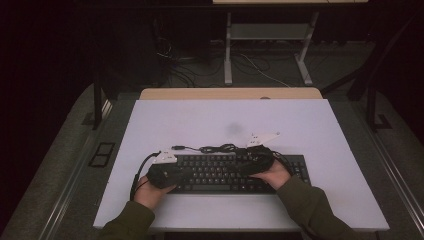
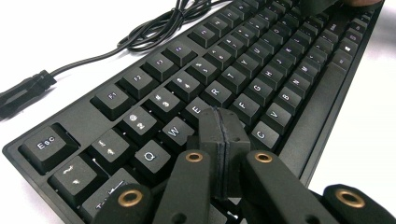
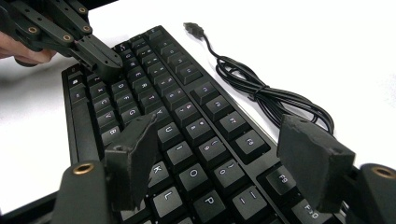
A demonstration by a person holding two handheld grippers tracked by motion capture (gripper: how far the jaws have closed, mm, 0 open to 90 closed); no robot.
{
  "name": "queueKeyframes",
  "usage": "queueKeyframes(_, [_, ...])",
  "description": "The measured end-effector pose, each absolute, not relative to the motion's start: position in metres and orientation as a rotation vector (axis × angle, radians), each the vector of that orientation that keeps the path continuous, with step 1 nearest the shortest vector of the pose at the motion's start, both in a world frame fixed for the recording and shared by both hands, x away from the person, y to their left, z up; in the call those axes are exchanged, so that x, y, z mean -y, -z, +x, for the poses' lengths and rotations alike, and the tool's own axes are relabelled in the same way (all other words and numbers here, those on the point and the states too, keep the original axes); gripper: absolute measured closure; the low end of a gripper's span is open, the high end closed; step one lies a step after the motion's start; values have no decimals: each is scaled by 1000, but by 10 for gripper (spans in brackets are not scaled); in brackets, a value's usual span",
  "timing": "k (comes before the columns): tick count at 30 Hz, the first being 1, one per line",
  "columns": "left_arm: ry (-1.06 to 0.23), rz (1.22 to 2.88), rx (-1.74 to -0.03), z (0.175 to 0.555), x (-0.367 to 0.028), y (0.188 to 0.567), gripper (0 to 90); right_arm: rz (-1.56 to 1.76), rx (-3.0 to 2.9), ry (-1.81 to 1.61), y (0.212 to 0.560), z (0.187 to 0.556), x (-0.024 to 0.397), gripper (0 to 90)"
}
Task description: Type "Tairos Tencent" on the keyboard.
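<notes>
The left gripper (image 2: 223, 122) has its jaws pressed flat together, nothing between them, tip down over the left letter keys, approx. at E/D/F. Whether the tip actually touches a keycap can't be told from the left gripper view. In the right gripper view that same left gripper (image 3: 108, 65) sits low over the far end of the key rows, with the person's hand behind it.

The right gripper (image 3: 224, 154) stands wide open, empty, one pad low over the J/K area, the other out past the function row near the back edge. It hovers w/ no clear contact on any key.

Both work over a black keyboard (image 1: 227, 172), which lies flat on the white table (image 1: 320, 125), near the person's edge, roughly centred. Its cable (image 3: 261, 91) is bundled in a loose coil just behind the back edge, USB plug (image 3: 192, 28) lying free on the table, not connected.

Step in hand, by judgement: key-pressing or typing, w/ the closed left tip used as a poker and the right set to follow. Next move prob. calls for a short straight push down on one keycap, tip centred so it doesn't catch a neighbour. The right would do better closed first, since the spread pads span several keys. Light force; the keyboard isn't held down.
</notes>
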State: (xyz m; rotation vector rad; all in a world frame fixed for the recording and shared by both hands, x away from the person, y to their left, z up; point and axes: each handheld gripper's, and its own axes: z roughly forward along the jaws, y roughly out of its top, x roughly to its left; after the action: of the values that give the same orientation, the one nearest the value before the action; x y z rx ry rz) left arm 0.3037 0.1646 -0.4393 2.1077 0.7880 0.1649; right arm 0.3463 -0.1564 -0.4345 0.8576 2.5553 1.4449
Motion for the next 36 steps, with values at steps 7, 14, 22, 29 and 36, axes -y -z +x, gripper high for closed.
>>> queueKeyframes(7, [-169, 2095, -782, 303, -164, 436, 880, 855, -2552, -1451, 434, 346, 157, 285])
queueKeyframes(14, [-172, 2077, -783, 303, -165, 434, 830, 863, -2545, -1464, 433, 346, 157, 256])
queueKeyframes(22, [-171, 2066, -768, 301, -163, 430, 758, 862, -2545, -1467, 433, 346, 157, 241])
queueKeyframes(29, [-166, 2063, -748, 299, -159, 426, 762, 866, -2546, -1437, 436, 346, 157, 239])
queueKeyframes(36, [-145, 2075, -721, 297, -155, 424, 810, 874, -2543, -1431, 437, 347, 158, 234])
